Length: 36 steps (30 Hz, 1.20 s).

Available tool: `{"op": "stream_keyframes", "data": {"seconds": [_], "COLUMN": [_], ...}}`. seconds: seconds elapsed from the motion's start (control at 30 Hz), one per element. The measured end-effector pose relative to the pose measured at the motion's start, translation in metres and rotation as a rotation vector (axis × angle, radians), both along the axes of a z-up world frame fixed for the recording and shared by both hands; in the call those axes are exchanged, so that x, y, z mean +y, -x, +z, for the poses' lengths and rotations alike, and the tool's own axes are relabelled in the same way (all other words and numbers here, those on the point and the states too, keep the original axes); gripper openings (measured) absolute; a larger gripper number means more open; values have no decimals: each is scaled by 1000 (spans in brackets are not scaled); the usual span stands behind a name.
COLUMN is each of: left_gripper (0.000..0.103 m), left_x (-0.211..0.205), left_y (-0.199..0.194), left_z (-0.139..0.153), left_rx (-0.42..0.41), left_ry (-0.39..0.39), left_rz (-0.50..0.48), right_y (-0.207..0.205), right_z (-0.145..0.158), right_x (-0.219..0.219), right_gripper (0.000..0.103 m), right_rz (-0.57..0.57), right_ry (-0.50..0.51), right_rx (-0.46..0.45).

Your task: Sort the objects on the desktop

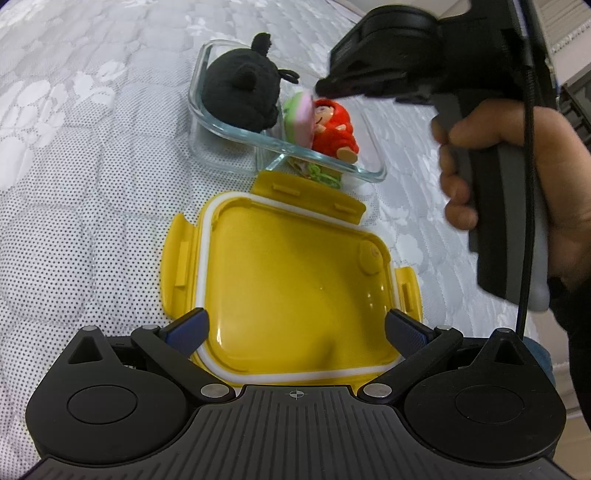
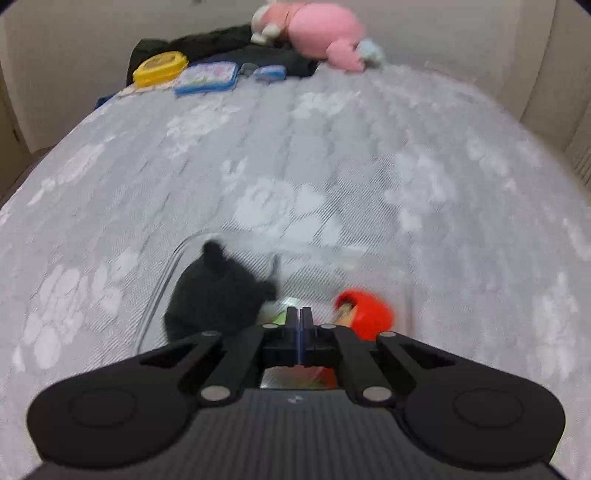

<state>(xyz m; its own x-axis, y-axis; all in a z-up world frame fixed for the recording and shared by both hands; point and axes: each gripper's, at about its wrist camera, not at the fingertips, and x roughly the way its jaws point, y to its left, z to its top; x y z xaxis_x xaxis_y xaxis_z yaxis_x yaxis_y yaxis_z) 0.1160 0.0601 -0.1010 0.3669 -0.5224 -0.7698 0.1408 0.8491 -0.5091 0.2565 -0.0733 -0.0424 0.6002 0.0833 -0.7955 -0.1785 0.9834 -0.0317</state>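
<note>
A clear glass container [image 1: 207,122] on the bed holds a black plush toy [image 1: 240,96], a pink-and-green soft piece [image 1: 299,114] and a red-hooded doll [image 1: 334,127]. A yellow lid [image 1: 291,288] lies upside down in front of it. My left gripper [image 1: 293,328] is open, its fingers either side of the lid's near edge. My right gripper [image 2: 299,314] is shut and empty, its tip just above the pink-and-green piece; it also shows in the left wrist view [image 1: 325,88]. The right wrist view is blurred and shows the black plush [image 2: 214,295] and the doll [image 2: 364,310].
A green chain trinket [image 1: 321,175] lies by the container's near wall. At the far end of the bed sit a pink plush [image 2: 317,33], a yellow lidded box [image 2: 159,68], a blue case [image 2: 207,77] and dark clothing [image 2: 229,44].
</note>
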Motion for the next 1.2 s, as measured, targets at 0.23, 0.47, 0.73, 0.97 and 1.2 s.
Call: {"op": "stream_keyframes", "data": {"seconds": [0.23, 0.47, 0.73, 0.97, 1.2], "left_gripper": [103, 103, 103, 103, 103], "left_x": [0, -1, -1, -1, -3], "left_y": [-1, -1, -2, -3, -2], "left_z": [-1, 0, 0, -1, -1], "left_rx": [0, -2, 1, 3, 1], "left_ry": [1, -7, -5, 3, -1], "left_rz": [0, -5, -7, -3, -5], "right_y": [0, 31, 16, 16, -5], "right_z": [12, -13, -35, -37, -4], "right_x": [-6, 24, 31, 25, -6], "right_gripper": [35, 45, 72, 52, 1], "right_rz": [118, 425, 465, 411, 205], "right_ry": [6, 356, 259, 204, -19], "right_rx": [6, -79, -12, -33, -30]}}
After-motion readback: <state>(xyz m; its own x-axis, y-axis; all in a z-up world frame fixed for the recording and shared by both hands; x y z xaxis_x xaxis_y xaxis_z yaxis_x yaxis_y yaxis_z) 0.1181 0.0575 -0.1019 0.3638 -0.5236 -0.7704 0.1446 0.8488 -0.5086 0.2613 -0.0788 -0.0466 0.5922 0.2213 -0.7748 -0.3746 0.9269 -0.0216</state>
